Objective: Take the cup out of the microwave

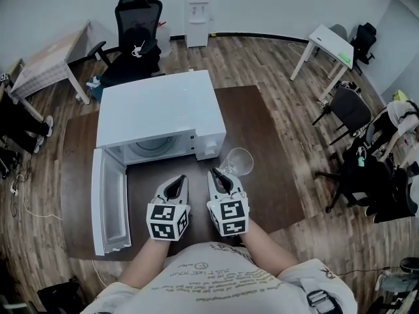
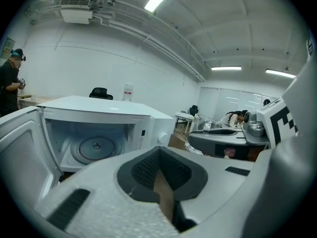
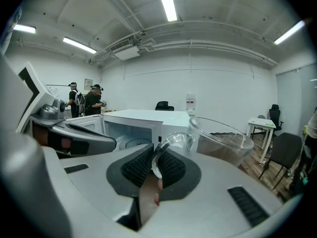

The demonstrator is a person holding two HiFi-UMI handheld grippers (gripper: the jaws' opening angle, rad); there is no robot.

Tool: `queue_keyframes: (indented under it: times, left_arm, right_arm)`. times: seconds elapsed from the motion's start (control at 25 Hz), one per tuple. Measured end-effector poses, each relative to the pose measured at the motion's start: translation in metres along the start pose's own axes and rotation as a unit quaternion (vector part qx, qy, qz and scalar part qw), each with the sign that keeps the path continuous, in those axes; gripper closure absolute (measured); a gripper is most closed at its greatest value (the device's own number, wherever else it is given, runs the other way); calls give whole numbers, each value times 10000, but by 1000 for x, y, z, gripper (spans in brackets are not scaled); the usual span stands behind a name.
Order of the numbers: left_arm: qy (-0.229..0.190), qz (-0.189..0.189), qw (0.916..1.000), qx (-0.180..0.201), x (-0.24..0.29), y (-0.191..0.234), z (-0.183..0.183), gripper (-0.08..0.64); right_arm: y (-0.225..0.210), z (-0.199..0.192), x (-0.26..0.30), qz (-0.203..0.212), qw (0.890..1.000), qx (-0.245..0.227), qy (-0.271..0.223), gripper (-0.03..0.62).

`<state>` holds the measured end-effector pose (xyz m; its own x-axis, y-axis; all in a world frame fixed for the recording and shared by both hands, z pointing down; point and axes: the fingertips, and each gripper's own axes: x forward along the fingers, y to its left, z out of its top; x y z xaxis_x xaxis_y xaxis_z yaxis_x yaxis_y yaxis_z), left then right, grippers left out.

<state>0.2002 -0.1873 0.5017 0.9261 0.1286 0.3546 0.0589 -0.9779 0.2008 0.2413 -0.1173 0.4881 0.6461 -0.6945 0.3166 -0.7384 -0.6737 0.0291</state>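
A clear glass cup hangs above the brown table, to the right of the microwave's front corner. My right gripper is shut on the cup's handle, and the bowl of the cup sticks out to the right beyond the pads. The white microwave stands with its door swung wide to the left. Its cavity holds only the glass turntable. My left gripper is beside the right one in front of the microwave, shut with nothing between its pads.
A black office chair and a water dispenser stand behind the microwave. There is a white desk at the back right and another table at the back left. More chairs and people are on the right.
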Motion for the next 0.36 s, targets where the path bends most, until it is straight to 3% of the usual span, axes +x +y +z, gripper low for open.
queue_keyframes:
  times: [0.36]
  left_arm:
    - [37,-59,10000,-51,3,-12,-2,548]
  right_arm:
    - [-4,0,-6,29,10000,-43,8,555]
